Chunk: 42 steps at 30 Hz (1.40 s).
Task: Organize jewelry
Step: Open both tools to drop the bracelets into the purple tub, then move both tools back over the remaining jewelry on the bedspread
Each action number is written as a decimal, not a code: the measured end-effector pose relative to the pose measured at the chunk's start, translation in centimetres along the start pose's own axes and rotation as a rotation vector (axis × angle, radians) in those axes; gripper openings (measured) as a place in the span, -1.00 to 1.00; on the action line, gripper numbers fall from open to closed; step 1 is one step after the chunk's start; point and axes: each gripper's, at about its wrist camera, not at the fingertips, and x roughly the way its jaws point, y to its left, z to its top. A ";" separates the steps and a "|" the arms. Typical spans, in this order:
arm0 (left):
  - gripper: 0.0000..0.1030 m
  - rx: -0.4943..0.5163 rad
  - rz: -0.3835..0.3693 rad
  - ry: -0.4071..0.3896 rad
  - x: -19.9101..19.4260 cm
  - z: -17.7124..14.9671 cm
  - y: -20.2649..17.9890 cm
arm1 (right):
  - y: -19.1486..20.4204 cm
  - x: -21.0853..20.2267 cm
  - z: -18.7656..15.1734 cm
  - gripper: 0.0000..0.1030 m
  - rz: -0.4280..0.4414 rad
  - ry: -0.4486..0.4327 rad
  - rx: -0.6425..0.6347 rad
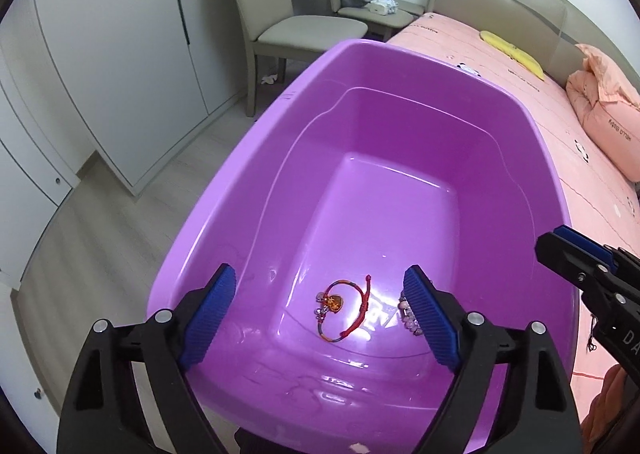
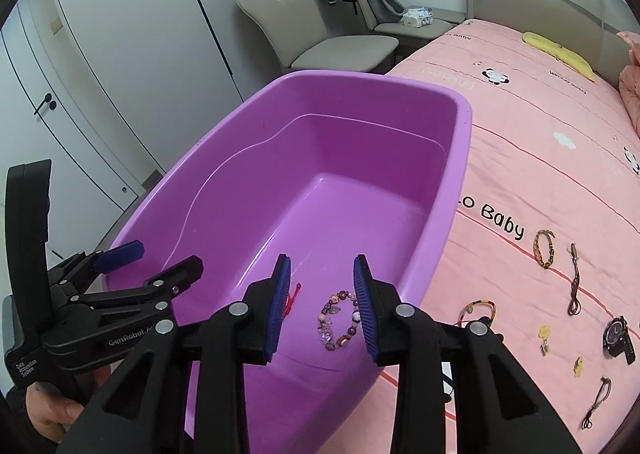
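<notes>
Left wrist view is looking down, close, into the purple tub (image 1: 360, 182) from its near end. Right wrist view is looking into the same tub (image 2: 320, 174) from its right, bed (image 2: 540, 158) filling frame right. Both are sharing tub, chairs, wardrobe.

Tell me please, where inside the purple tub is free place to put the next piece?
The far half of the purple tub floor is bare, up to its far wall. The near end is taken: the red cord bracelet and the beaded bracelet lie there, under the open left gripper and right gripper.
</notes>
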 end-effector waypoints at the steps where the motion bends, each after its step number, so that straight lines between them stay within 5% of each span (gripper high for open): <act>1: 0.65 -0.005 0.006 0.001 -0.1 -0.2 0.1 | -0.1 -0.2 -0.1 -0.36 -0.002 -0.003 0.000; 27: 0.73 0.022 0.014 -0.048 -4.1 -1.8 -1.8 | -0.6 -4.7 -3.7 -0.07 -0.032 -0.068 0.005; 42: 0.83 0.085 -0.034 -0.120 -7.5 -4.8 -6.3 | -4.5 -8.3 -8.4 0.14 -0.027 -0.101 0.103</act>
